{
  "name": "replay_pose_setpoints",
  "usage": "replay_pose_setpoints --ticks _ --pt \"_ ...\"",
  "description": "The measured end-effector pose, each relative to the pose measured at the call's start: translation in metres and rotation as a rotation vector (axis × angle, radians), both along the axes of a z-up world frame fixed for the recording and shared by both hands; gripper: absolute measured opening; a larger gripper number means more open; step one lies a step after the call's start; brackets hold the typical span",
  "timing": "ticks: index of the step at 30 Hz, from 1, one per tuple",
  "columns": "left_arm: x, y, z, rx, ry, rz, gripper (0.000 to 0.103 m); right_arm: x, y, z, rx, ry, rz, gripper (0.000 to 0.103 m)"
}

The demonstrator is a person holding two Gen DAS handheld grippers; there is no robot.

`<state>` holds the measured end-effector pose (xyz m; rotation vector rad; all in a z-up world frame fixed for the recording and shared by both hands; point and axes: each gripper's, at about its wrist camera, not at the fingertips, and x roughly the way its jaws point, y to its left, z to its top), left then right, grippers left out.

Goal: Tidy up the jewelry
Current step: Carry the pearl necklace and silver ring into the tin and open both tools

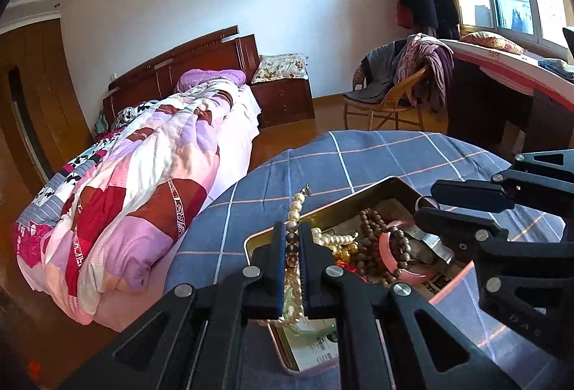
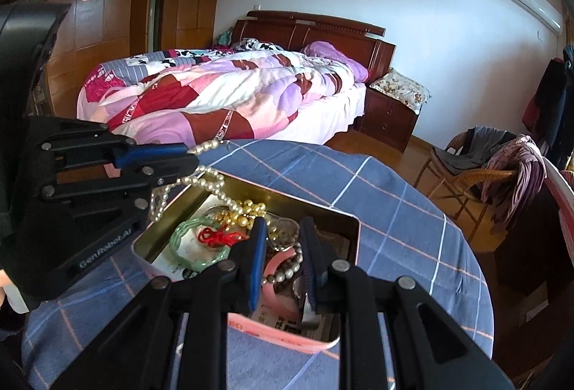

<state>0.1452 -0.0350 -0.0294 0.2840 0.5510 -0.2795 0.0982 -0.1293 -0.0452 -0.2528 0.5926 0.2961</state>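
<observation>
A pink metal tin [image 1: 362,198] [image 2: 353,221] full of jewelry sits on a table with a blue checked cloth. My left gripper [image 1: 293,227] is shut on a white pearl necklace [image 1: 296,207] [image 2: 210,176], which hangs from it over the tin's near edge. My right gripper [image 2: 283,227] [image 1: 430,198] is partly open above the tin, its fingers on either side of a pink bangle [image 2: 278,262] [image 1: 389,255] and a brown bead bracelet [image 2: 287,270]. A green bangle [image 2: 186,239], gold beads [image 2: 245,210] and a red cord [image 2: 217,237] lie in the tin.
The round table's cloth [image 2: 394,210] falls away at its edges. A bed with a patchwork quilt [image 1: 143,175] stands beyond the table. A wicker chair with clothes [image 1: 394,85] and a desk [image 1: 502,85] stand to the right.
</observation>
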Motion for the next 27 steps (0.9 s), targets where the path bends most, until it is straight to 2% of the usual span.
replay_pose_setpoints --ticks 12,27 --pt "0.018 -0.005 -0.020 0.027 0.042 0.022 0.006 0.019 -0.004 -0.017 -0.018 0.044 -0.034 0.022" --pt "0.024 -0.008 -0.035 0.042 0.075 0.026 0.006 0.026 -0.005 -0.024 -0.024 0.066 -0.045 0.022"
